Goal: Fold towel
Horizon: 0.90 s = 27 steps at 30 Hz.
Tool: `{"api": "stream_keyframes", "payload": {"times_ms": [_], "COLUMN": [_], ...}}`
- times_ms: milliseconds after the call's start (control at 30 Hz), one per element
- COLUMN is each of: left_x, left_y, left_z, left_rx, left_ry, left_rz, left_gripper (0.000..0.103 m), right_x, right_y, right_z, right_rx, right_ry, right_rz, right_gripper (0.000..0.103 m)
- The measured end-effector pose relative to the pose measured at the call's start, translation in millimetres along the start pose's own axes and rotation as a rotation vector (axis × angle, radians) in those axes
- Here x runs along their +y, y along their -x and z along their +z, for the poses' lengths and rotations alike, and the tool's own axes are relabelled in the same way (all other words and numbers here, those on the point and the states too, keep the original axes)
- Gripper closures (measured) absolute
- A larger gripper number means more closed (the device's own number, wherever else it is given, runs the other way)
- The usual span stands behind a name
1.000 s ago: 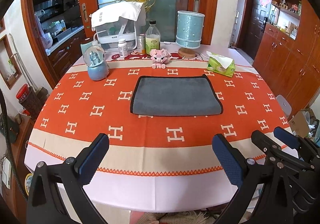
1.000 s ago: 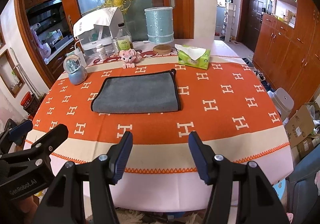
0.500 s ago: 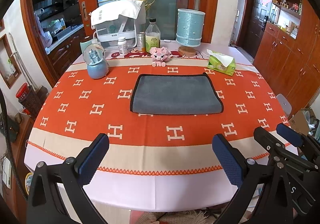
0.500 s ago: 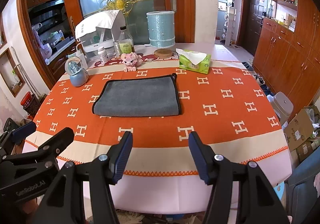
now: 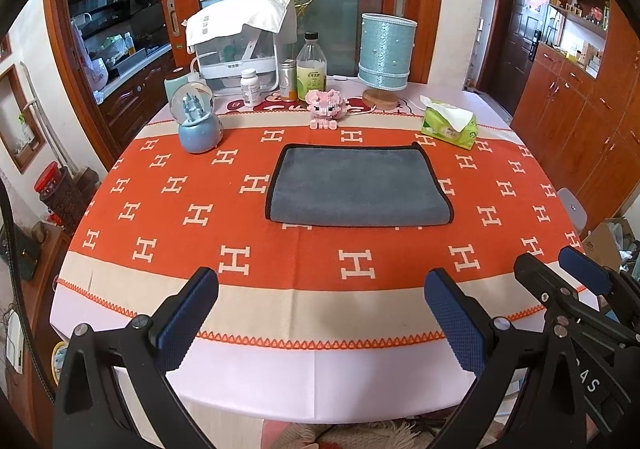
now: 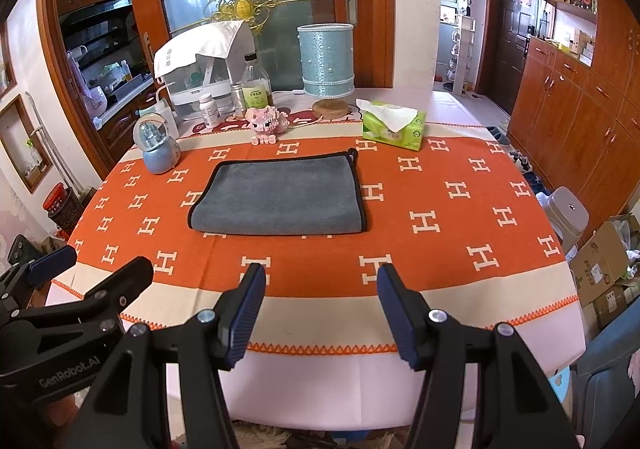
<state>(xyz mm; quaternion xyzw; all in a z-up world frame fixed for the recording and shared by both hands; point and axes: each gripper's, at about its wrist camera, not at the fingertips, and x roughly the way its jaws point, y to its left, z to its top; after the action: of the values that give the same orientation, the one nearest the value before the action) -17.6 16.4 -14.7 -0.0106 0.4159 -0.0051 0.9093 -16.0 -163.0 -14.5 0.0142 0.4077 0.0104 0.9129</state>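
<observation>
A grey towel [image 5: 358, 185] with black edging lies flat, folded in a rectangle, in the middle of the orange tablecloth; it also shows in the right wrist view [image 6: 280, 197]. My left gripper [image 5: 320, 313] is open and empty, held over the table's near edge, well short of the towel. My right gripper [image 6: 320, 309] is open and empty, also at the near edge. In the left wrist view the right gripper [image 5: 576, 285] shows at the lower right. In the right wrist view the left gripper [image 6: 92, 277] shows at the lower left.
Behind the towel stand a snow globe [image 5: 196, 121], a pink block pig [image 5: 326, 107], a green tissue box [image 5: 450, 127], a teal cylinder lamp [image 5: 386, 53], bottles [image 5: 311, 67] and a white appliance [image 5: 240, 41]. The table [image 5: 320, 369] edge is close below the grippers.
Both grippers have risen and pulled back slightly, so the towel sits a little lower and farther in view. The towel has not moved. Both grippers stay open.
</observation>
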Motion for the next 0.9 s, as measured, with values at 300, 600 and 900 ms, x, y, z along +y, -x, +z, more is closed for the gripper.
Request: {"api": "stream_keyframes", "payload": {"times_ms": [300, 600, 900], "left_x": [0.9, 1.5, 2.8], "left_y": [-3.4, -5.4, -6.2], "left_z": [-2.1, -4.0, -3.9], "left_rx": [0.02, 0.029, 0.033], "left_ry": [-0.001, 0.001, 0.005], "left_rz": [0.009, 0.009, 0.014], "left_gripper": [0.001, 0.001, 0.001], "right_x": [3.2, 4.1, 5.8], "right_y": [1.1, 0.9, 1.1], "right_z": [0.5, -0.1, -0.3], "right_rx": [-0.009, -0.009, -0.008], "right_ry": [0.003, 0.002, 0.004], "right_rz": [0.002, 0.002, 0.004], "right_gripper": [0.045, 0.045, 0.045]}}
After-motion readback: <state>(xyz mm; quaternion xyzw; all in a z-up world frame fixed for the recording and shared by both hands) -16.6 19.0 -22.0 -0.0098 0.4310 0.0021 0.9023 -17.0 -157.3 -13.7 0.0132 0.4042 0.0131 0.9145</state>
